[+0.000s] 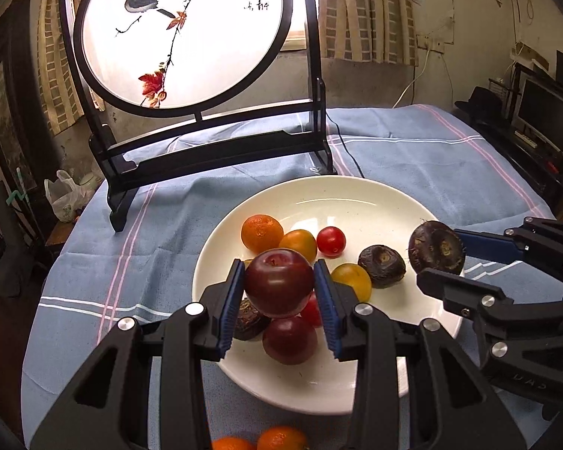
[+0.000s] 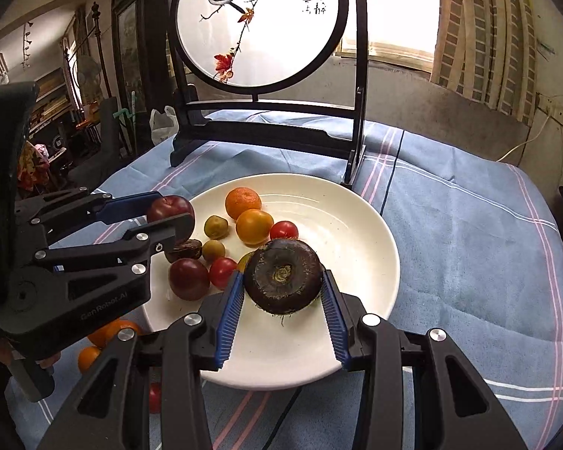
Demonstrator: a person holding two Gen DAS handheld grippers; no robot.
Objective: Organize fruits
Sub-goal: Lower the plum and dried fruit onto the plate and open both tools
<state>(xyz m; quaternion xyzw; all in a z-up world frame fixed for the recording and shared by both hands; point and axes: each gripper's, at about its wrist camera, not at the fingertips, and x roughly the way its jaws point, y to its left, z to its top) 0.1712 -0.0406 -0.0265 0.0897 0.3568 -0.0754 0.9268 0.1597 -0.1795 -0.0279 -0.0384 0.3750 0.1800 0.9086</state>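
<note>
A dark red plum [image 1: 278, 283] is clamped in the left gripper [image 1: 279, 288] above the near side of the white plate [image 1: 375, 202]. A water chestnut [image 2: 282, 280] is clamped in the right gripper [image 2: 281, 302] over the same plate. The placing step seems in hand; next, each fruit should be lowered onto a free spot and released gently.

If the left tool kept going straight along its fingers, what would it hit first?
Probably the small round orange fruit on the white plate, just beyond the dark red plum that the left tool grips. Depth is unclear; it might pass above.
</note>
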